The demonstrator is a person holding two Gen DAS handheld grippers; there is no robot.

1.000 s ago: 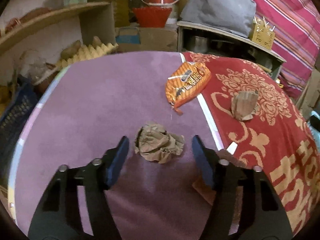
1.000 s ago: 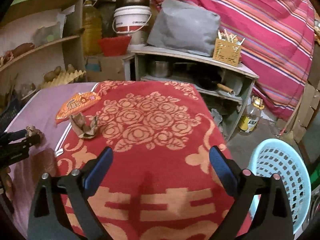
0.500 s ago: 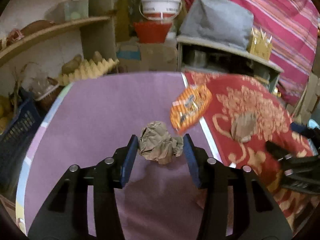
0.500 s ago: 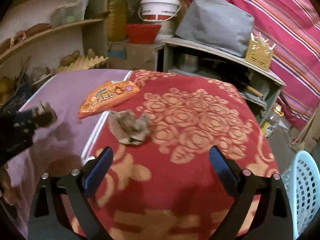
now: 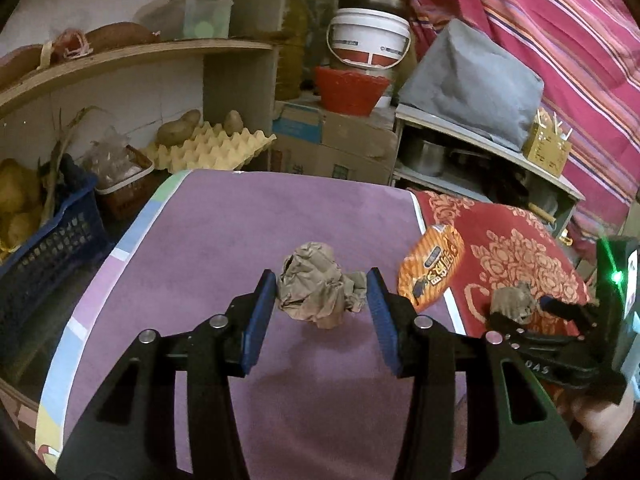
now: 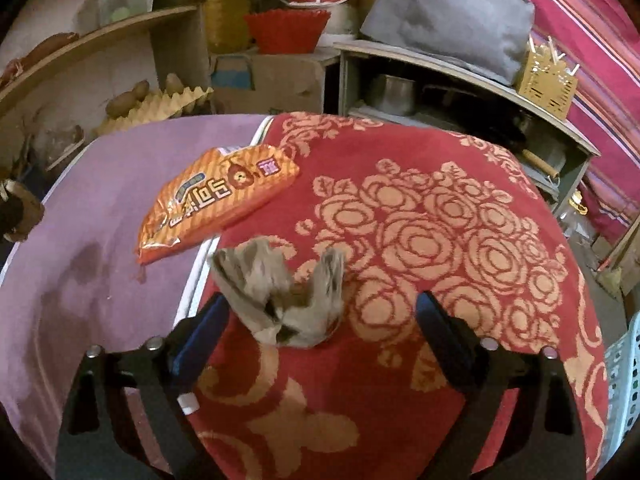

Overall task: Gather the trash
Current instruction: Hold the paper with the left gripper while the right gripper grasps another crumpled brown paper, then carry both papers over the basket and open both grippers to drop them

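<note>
My left gripper [image 5: 321, 280] is shut on a crumpled brown paper ball [image 5: 312, 300], held a little above the purple cloth [image 5: 240, 220], with its shadow below. A second crumpled brown paper [image 6: 280, 292] lies on the red rose-patterned cloth [image 6: 440, 220] between the fingers of my right gripper [image 6: 322, 302]. Those jaws are closing: the left finger is at the paper's edge, the right finger stands apart from it. An orange snack wrapper [image 6: 216, 204] lies flat across the seam of the two cloths, just beyond. The left wrist view shows the right gripper [image 5: 520, 312] around that paper [image 5: 510, 300].
A light-blue plastic basket [image 6: 624, 380] stands at the right edge, beside the red cloth. A dark blue crate [image 5: 44, 248] sits left of the purple cloth. Behind are an egg tray [image 5: 212, 152], cardboard boxes [image 5: 332, 148] and a low shelf [image 6: 460, 64] with pots.
The left gripper closed on the paper ball and lifted it off the purple cloth. The right gripper travelled left to the second paper, came down around it, and its jaws narrowed.
</note>
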